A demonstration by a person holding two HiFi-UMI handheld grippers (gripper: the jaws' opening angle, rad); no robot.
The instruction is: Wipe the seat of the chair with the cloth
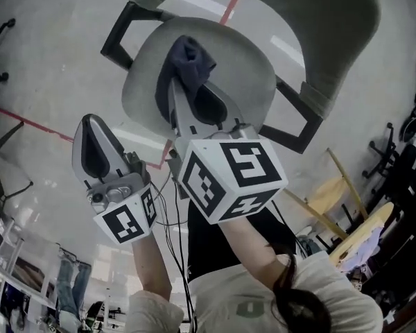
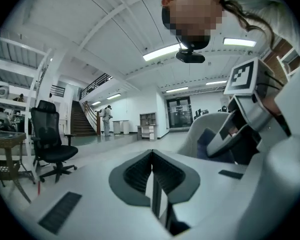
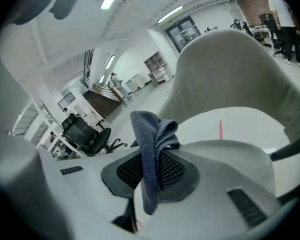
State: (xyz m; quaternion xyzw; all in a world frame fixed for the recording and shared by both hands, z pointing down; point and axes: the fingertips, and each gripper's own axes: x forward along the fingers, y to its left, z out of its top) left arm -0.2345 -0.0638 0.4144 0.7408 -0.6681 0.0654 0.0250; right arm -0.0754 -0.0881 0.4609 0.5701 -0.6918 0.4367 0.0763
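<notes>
A light grey chair stands below me, its seat (image 1: 243, 68) round and its curved backrest (image 1: 333, 26) to the right. My right gripper (image 1: 187, 82) hangs over the seat, shut on a dark blue cloth (image 1: 191, 61) that bunches out past its tips. The right gripper view has the cloth (image 3: 152, 149) pinched between the jaws, with the chair backrest (image 3: 230, 69) beyond. My left gripper (image 1: 97, 144) is held off the seat's left edge, shut with nothing in it. In the left gripper view the jaws (image 2: 152, 171) meet, and the right gripper (image 2: 250, 119) and the cloth (image 2: 207, 141) show at right.
The chair has black armrests (image 1: 125, 33) on both sides. A red line (image 1: 28, 122) runs across the pale floor. A black office chair (image 2: 50, 139) stands off to the left, a wicker table (image 2: 5, 151) beside it. Wooden poles and clutter (image 1: 347, 200) lie at the right.
</notes>
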